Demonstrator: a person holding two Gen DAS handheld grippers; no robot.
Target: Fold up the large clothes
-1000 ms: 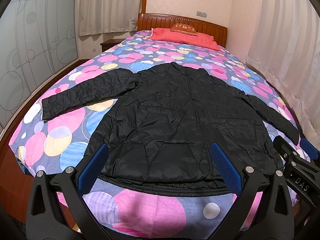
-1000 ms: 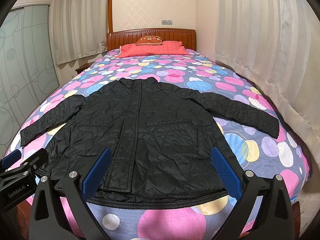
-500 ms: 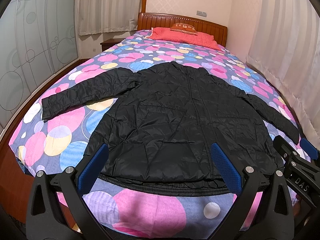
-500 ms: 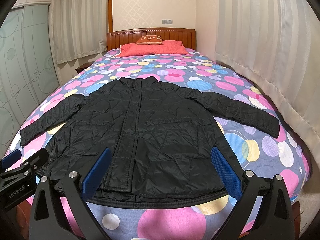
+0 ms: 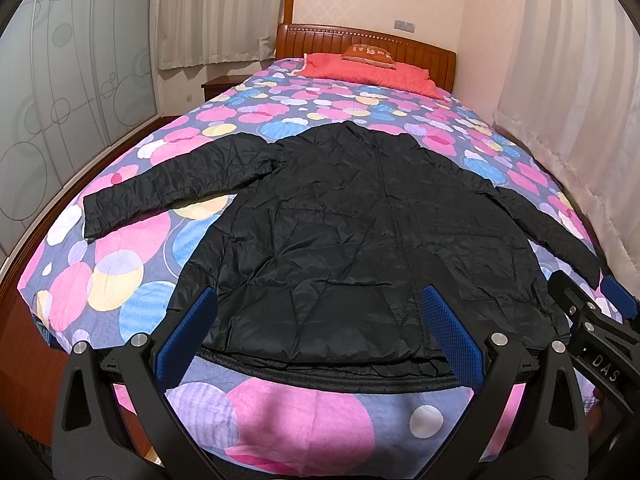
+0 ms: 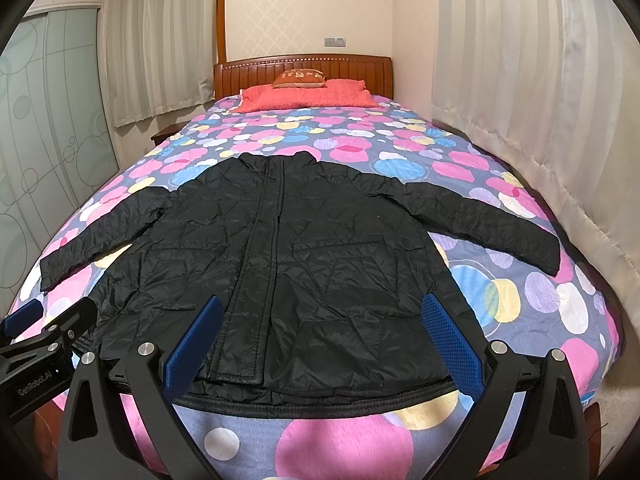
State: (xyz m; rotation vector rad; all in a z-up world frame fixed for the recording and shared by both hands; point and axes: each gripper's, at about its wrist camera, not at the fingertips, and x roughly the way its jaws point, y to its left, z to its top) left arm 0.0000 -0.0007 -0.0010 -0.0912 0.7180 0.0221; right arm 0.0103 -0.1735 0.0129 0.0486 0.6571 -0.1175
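Both tools are wide open with nothing in them: the left tool (image 5: 320, 320) and the right tool (image 6: 322, 326) hover side by side over the hem of the black quilted jacket (image 6: 288, 264), blue pads (image 5: 450, 334) spread apart and clear of the fabric. That jacket lies flat, front up and closed, on the bed (image 6: 348, 444), hem toward the foot edge, collar toward the headboard (image 6: 300, 68). Its sleeves (image 5: 168, 188) stretch out to either side across the bubble-print cover. Beyond the collar, a red pillow (image 6: 308, 94) sits against the headboard.
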